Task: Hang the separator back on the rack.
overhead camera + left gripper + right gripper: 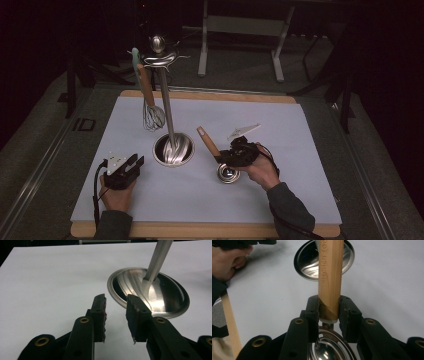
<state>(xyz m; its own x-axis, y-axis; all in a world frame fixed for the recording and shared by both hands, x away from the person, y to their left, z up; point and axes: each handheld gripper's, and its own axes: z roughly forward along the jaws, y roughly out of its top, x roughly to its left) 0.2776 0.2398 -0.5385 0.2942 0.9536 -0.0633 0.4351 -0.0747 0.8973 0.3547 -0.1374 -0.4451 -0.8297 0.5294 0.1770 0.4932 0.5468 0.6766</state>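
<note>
Jaws on my right gripper [329, 312] are clamped on the wooden handle [330, 277] of a small ladle [220, 160]. I can see the wood squeezed between the two black pads in the right gripper view, and some letters are cut into the wood (I cannot read them well). The shiny round bowl [329, 350] of the ladle sits just below my jaws, low over the white mat [280, 135]. From the high view, the handle tilts up and away from my right hand [260, 167], toward the far left corner of the mat. This ladle is a bit right of the middle of the mat, nearer the close edge.

My left gripper [115, 312] rests near the close left corner of the mat, held by my left hand [117, 195]. Its jaws are apart with nothing between them. They point at the shiny round base [150, 290] of a metal stand [167, 95], which is just beside them but not touching.

The stand is in the middle of the mat. Its tall pole [166, 100] goes up to a top with hooks. A whisk [149, 100] with a wooden handle hangs from the top, on the left side of the pole. Something pale green [135, 62] hangs beside it. The mat lies on a wooden board [200, 230].
</note>
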